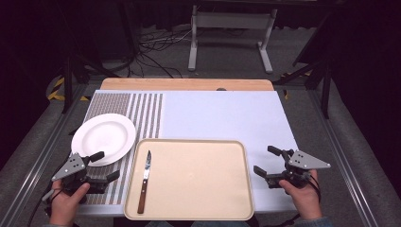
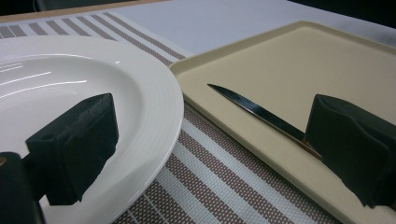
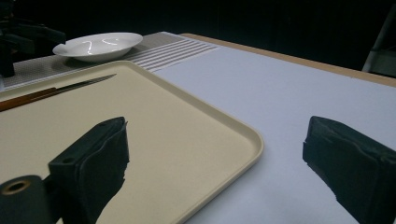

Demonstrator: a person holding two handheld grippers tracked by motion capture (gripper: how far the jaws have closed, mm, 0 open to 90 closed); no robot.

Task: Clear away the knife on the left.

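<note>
While a knife is lying along the left side of a beige tray, both grippers are hovering spread and empty: the left gripper left of the tray beside a white plate, the right gripper just right of it.

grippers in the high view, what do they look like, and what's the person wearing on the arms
Each handheld tool, left and right, is black with two jaws ending in blocky black pads. A grey three-cornered plate with small dark dots sits on top of each. A thin black cable loops at each wrist. By the right hand a blue-grey sleeve edge shows; at the left wrist I cannot tell.
</note>
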